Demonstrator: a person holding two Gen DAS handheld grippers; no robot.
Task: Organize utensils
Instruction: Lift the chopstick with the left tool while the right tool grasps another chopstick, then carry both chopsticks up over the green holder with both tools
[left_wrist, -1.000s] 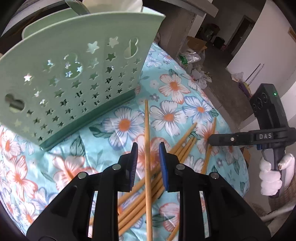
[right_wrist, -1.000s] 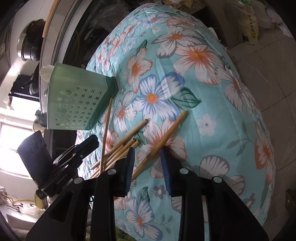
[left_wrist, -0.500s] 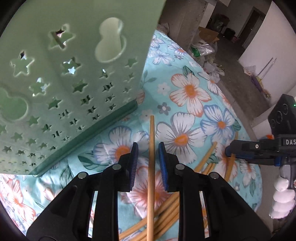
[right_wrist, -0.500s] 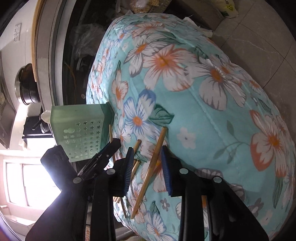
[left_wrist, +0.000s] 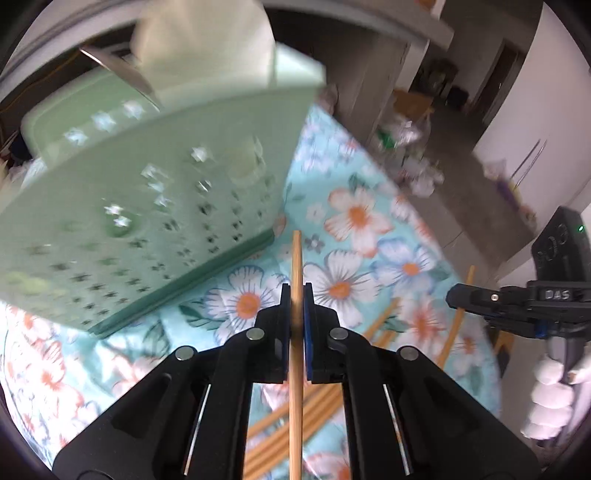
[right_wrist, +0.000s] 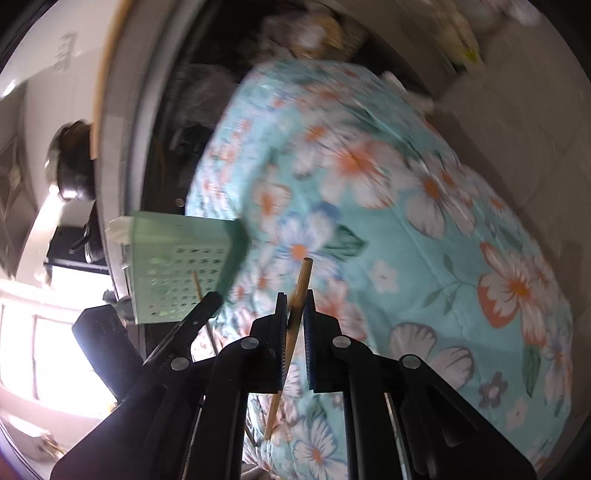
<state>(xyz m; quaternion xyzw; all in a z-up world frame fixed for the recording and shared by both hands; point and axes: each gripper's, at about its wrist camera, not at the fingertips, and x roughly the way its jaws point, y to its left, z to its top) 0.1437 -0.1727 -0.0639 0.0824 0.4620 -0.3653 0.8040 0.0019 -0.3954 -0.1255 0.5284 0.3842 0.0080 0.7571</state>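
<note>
A bamboo chopstick (left_wrist: 296, 258) runs straight between the pads of my left gripper (left_wrist: 296, 291), whose jaws are closing and pressing on it. It is lifted off the cloth, its tip near the base of the pale green perforated utensil holder (left_wrist: 147, 229). My right gripper (right_wrist: 295, 299) is closing too, pinching a second chopstick (right_wrist: 303, 277) that slants through its pads. Several loose chopsticks (left_wrist: 380, 328) lie on the floral cloth below. The right wrist view shows the holder (right_wrist: 184, 266) at the left, with the left gripper (right_wrist: 212, 299) in front of it.
The floral tablecloth (right_wrist: 424, 258) covers a round table whose edge drops to a tiled floor on the right. A white-gloved hand (left_wrist: 550, 402) holds the right gripper (left_wrist: 452, 297). White items stick out of the holder's top. A dark pot (right_wrist: 70, 162) sits on a counter behind.
Both grippers have closed on a chopstick each and lifted it off the pile. The left one has drawn back from the holder, and the right one has rolled.
</note>
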